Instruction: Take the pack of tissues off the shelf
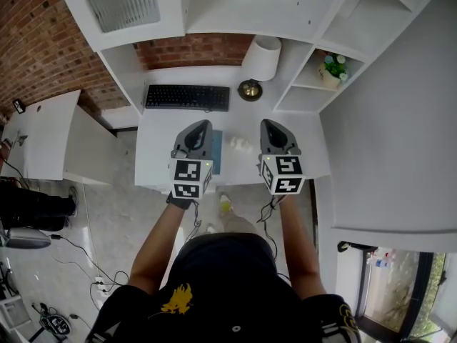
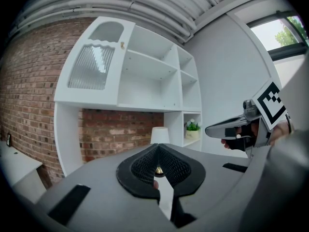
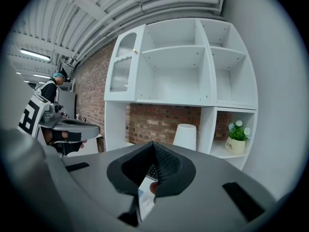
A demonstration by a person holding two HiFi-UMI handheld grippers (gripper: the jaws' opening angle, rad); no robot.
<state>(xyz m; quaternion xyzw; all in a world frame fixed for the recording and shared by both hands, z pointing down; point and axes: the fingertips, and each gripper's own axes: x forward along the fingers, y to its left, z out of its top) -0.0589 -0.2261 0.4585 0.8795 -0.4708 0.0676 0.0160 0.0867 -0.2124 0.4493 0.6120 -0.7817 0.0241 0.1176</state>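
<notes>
Tissue pack: none visible on the shelves (image 1: 303, 84); flat teal item (image 1: 216, 153) on the desk (image 1: 163, 140), just beside the left gripper (image 1: 203, 124), may be it. Left gripper and right gripper (image 1: 270, 124): jaws closed, empty, hovering side by side, likely a neutral ready pose

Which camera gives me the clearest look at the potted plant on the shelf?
The right gripper view: the potted plant stands large and side-on in a lower shelf compartment, pot and flowers clear. The head view shows the potted plant small, from above; the left gripper view shows the potted plant tiny and distant.
</notes>
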